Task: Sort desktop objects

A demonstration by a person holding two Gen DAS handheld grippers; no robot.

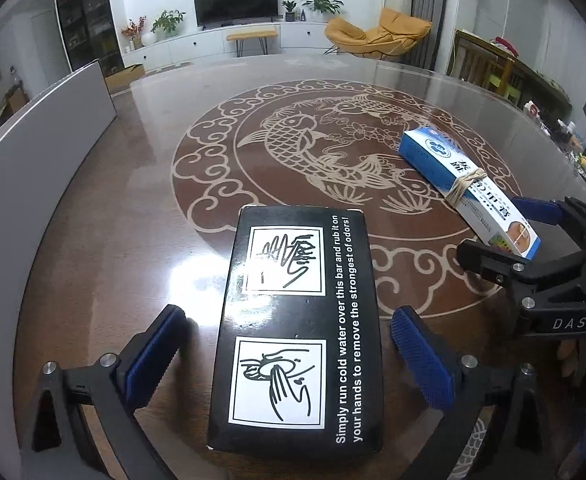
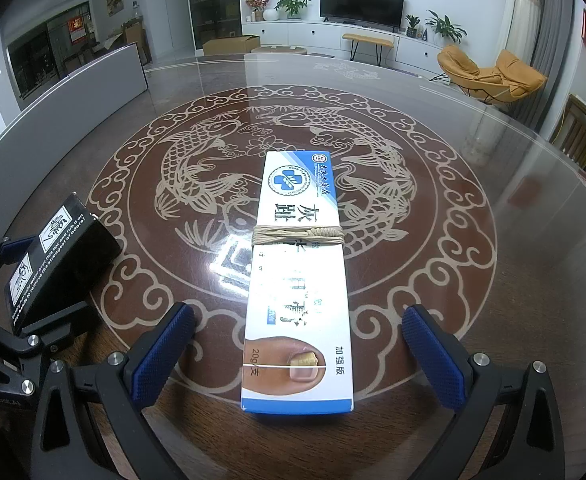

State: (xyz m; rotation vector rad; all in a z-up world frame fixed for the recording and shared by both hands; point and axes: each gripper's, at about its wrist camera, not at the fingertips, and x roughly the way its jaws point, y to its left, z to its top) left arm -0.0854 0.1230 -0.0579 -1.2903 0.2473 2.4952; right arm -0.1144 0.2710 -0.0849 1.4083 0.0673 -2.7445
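Note:
A black box with white hand drawings and white print lies flat on the round table. My left gripper is open, its blue pads either side of the box's near half, apart from it. The box also shows in the right wrist view. A long white and blue ointment box bound with a rubber band lies flat on the table. My right gripper is open, pads either side of its near end with wide gaps. That box and the right gripper show in the left wrist view.
The brown round table has a glass top with a carp pattern. A grey panel stands along its left edge. Beyond are a TV cabinet, an orange chair and wooden chairs at the right.

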